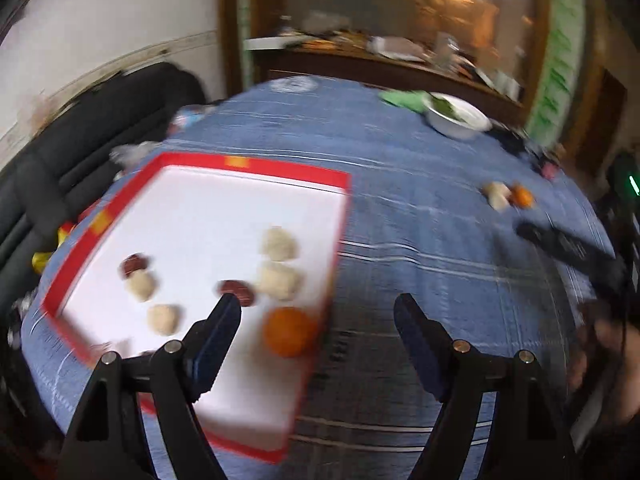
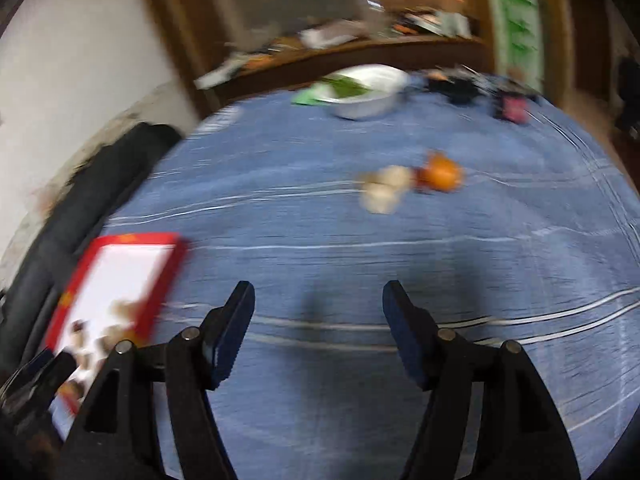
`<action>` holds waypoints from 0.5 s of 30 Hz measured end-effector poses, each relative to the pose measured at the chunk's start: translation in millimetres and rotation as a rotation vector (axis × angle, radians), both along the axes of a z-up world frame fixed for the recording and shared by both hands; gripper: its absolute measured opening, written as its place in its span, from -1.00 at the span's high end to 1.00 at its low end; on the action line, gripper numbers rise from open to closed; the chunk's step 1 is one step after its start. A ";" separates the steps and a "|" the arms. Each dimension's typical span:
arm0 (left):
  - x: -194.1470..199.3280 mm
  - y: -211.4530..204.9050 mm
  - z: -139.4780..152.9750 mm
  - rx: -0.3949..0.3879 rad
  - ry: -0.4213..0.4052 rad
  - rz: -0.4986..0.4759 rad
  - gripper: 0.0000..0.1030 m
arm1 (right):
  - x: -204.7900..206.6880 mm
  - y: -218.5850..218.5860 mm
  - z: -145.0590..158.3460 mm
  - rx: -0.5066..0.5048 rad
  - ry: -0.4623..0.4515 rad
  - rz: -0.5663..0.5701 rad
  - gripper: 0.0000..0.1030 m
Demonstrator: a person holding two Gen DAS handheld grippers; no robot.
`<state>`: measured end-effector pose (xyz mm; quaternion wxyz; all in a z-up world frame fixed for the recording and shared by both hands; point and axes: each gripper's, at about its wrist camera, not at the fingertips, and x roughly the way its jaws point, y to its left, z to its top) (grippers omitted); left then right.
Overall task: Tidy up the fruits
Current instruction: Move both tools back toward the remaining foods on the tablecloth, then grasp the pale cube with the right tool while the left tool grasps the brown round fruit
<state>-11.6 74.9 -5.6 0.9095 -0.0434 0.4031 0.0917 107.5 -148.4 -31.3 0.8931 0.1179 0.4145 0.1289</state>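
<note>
- Blue striped cloth covers the table (image 2: pixel 320 240); cluttered wooden sideboard beyond; both views blurred
- Red-rimmed white tray (image 1: pixel 256 172), ahead-left of the left hand-held gripper (image 1: pixel 318 308): holds one orange (image 1: pixel 290 332), five pale round fruits (image 1: pixel 280 243) and two dark red ones (image 1: pixel 236 291), as far as blur allows
- Loose cluster (image 2: pixel 412 184), ahead and slightly right of the right hand-held gripper (image 2: pixel 318 300): two pale fruits, one orange, possibly a dark one behind
- White bowl (image 2: pixel 364 98) with greens, far side
- Both hand-held grippers: jaws spread, nothing held
- Progress, judged: most fruit trayed; the loose cluster is left to move
</note>
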 end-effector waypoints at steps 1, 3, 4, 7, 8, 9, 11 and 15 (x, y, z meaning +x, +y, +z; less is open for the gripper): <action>4.5 -7.1 -0.9 0.009 0.008 -0.022 -0.53 | 8.9 -4.3 -3.0 0.000 0.011 -0.013 -0.31; 13.5 -15.9 -4.0 0.021 0.022 -0.052 -0.53 | 25.4 -6.7 -5.6 -0.017 0.017 -0.028 -0.31; 18.2 -18.8 -5.1 0.026 0.027 -0.061 -0.53 | 34.7 -4.6 -6.8 -0.029 0.024 -0.026 -0.31; 25.2 -23.1 -6.2 0.028 0.028 -0.066 -0.53 | 61.7 4.9 -13.6 -0.072 0.046 -0.028 -0.30; 28.4 -23.8 -6.9 0.025 0.030 -0.065 -0.53 | 68.3 7.4 -17.5 -0.084 0.052 -0.026 -0.23; 31.4 -23.4 -7.5 0.020 0.031 -0.062 -0.53 | 75.9 10.4 -21.2 -0.097 0.061 -0.027 -0.04; 38.1 -24.4 -8.5 0.006 0.028 -0.054 -0.53 | 85.0 16.0 -23.7 -0.129 0.055 -0.037 0.10; 50.6 -32.2 -11.0 -0.033 0.017 -0.045 -0.53 | 93.3 17.6 -26.3 -0.156 0.060 -0.028 0.68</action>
